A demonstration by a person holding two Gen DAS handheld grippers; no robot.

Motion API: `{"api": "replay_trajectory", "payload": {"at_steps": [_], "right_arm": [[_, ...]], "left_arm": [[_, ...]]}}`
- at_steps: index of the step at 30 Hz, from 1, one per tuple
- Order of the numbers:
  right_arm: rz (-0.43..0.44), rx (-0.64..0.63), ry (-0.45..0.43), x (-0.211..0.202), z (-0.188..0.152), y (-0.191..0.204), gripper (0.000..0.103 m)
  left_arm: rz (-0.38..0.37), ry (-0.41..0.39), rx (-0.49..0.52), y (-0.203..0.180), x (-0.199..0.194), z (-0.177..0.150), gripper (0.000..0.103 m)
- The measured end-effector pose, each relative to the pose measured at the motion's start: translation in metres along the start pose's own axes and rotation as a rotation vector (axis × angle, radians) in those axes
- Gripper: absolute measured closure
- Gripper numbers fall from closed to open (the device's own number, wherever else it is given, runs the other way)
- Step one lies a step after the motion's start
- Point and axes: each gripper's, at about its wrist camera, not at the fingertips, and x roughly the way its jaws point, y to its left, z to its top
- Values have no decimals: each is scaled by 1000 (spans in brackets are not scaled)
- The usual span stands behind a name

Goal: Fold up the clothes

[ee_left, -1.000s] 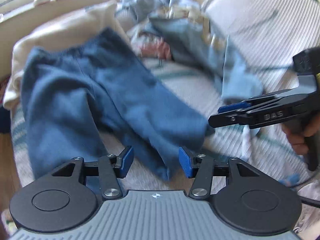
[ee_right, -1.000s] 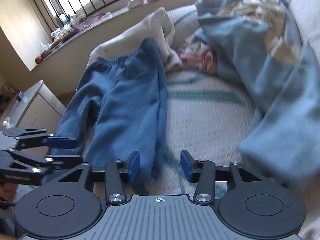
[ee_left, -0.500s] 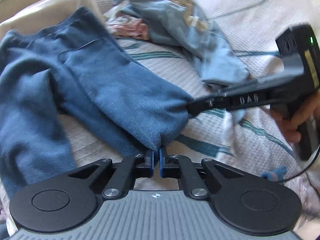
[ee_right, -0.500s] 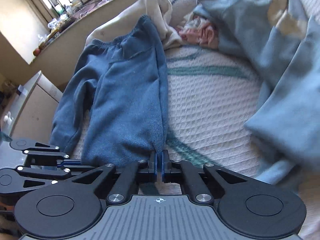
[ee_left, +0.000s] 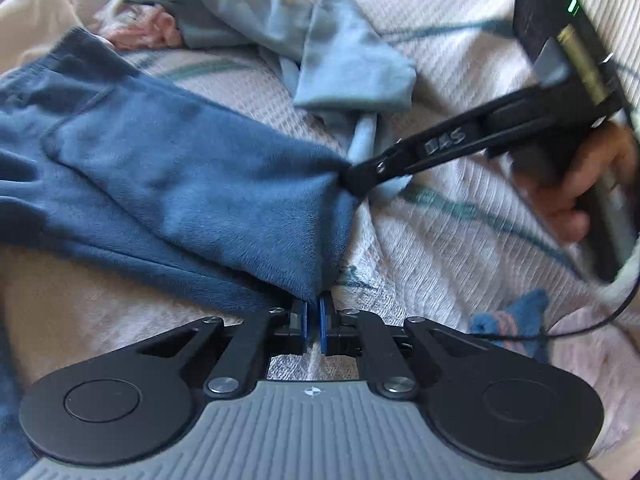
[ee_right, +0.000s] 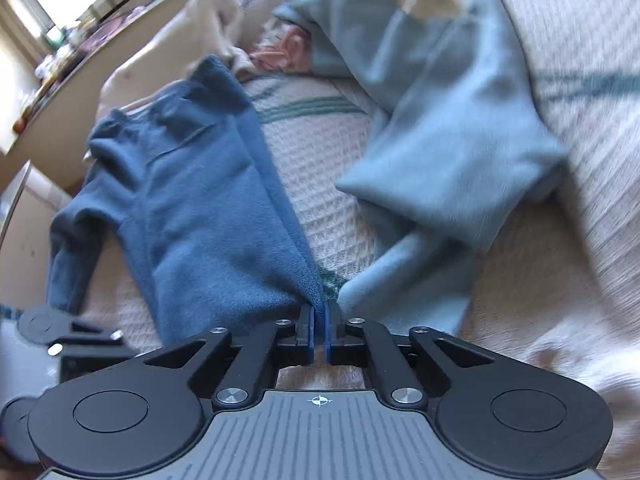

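Item: dark blue trousers [ee_right: 192, 200], spread on bedspread [ee_right: 320, 160] | Left gripper [ee_left: 313, 316]: clamped on leg-hem corner | Right gripper [ee_right: 319, 330]: hem corner pinched, jaws easing apart | Handling: both corners are best lifted level, kept taut, light blue garment [ee_right: 452, 152] avoided.

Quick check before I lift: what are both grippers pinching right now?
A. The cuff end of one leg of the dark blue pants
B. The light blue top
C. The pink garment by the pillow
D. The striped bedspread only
A: the left gripper and the right gripper each have dark blue pants fabric between their pads, at two corners of one leg's end.
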Motion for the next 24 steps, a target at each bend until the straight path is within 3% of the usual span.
{"api": "replay_trajectory", "payload": {"at_steps": [3,6,8,11,17,20,22,24], "right_arm": [[-16,13,-37,-8,1,4,92],[-62,-29,-108,-30,-1,15,81],[-98,-58,-170,-48,-4,21,71],[-105,-52,-234,-68,-10,25,69],[6,-69,-258,-82,-27,56,69],[96,-121,-219,-80,-41,84,68],[150,-161,-184,-75,-50,103,60],[178,-203,-150,-67,-60,120,59]], "left_arm": [[18,-42,-20,4,-27,-1,92],[36,-93,-53,10,-57,-8,82],[55,-130,-80,14,-76,-16,65],[98,-173,-122,17,-104,-29,58],[226,-197,-176,17,-138,-55,37],[262,-205,-205,19,-151,-68,33],[277,-211,-220,19,-157,-75,31],[292,-214,-232,20,-162,-82,29]]}}
